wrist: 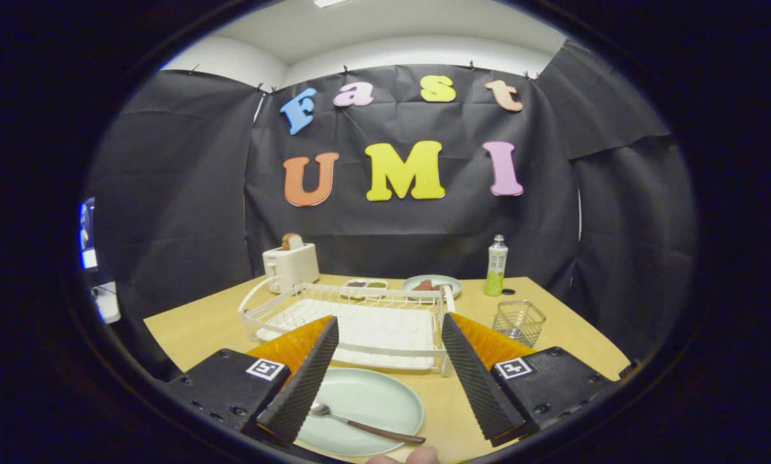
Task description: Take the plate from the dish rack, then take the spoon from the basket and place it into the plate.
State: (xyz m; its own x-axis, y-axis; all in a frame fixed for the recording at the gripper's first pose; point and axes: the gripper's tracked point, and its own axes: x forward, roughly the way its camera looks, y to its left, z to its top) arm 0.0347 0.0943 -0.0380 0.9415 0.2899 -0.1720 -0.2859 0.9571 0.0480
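Observation:
A pale green plate (366, 403) lies on the wooden table between my fingers, close in front of the white dish rack (353, 319). A spoon (360, 422) with a dark handle rests in the plate, its bowl by the left finger and its handle pointing right. My gripper (389, 380) stands open above the plate, with nothing between its fingers (305, 380). The wire basket (519, 320) stands to the right of the rack, beyond the right finger; nothing shows inside it.
A white toaster (290, 264) with bread stands behind the rack on the left. A small dish (365, 285), a plate with food (432, 283) and a green bottle (496, 267) stand along the table's far edge. A fingertip (418, 456) shows just below the plate.

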